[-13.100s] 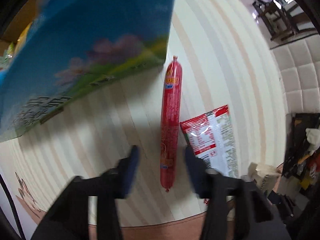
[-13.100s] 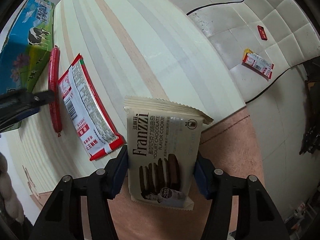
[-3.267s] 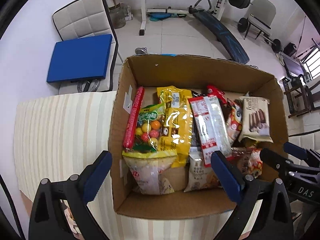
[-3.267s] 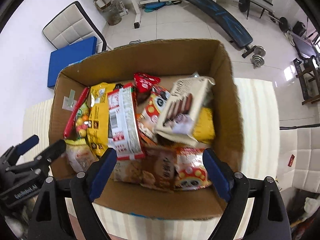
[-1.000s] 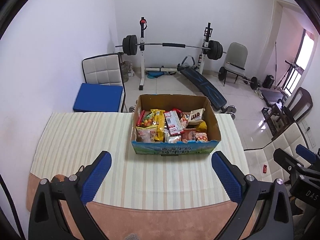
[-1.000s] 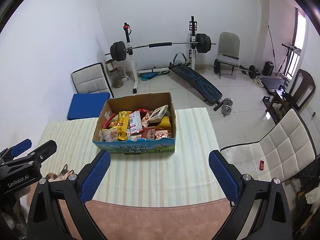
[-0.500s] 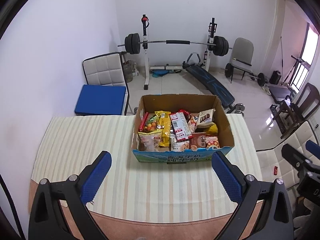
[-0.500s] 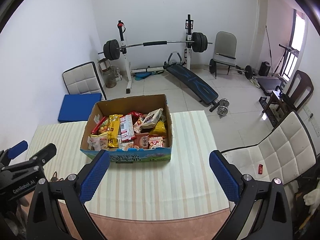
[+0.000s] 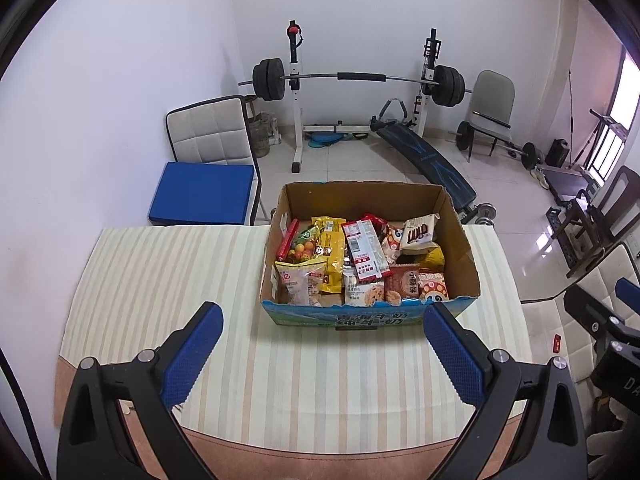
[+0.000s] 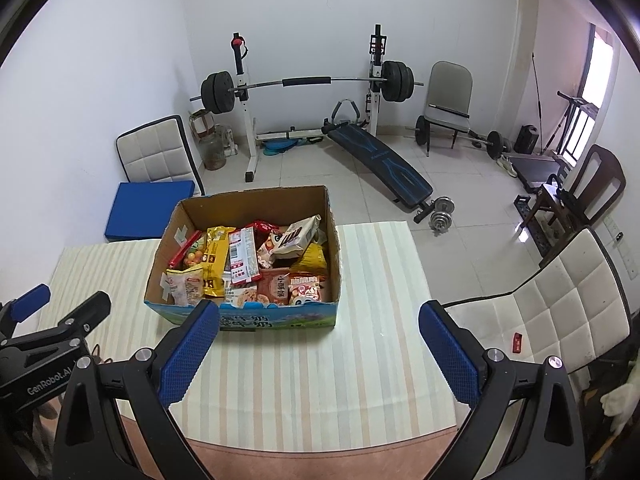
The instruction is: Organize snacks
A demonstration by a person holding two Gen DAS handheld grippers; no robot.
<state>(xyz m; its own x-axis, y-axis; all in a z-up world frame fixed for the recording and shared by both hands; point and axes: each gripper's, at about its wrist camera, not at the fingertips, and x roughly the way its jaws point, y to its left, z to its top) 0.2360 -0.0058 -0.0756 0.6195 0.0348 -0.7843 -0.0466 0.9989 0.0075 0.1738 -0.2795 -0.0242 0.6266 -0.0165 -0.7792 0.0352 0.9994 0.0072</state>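
Your left hand-held gripper (image 9: 322, 354) has black angular arms tipped with blue cross-hatched pads (image 9: 192, 354), and silver screw heads dot the joints. Your right hand-held gripper (image 10: 318, 354) looks the same: black frame, blue textured pads (image 10: 448, 354), round silver screws. White "GenRobot.AI" lettering marks the left one's black side.

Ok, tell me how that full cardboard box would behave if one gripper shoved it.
The cardboard box would probably slide, not tip: it sits low and wide. Its load of snack packets looks light. The striped tablecloth may bunch.
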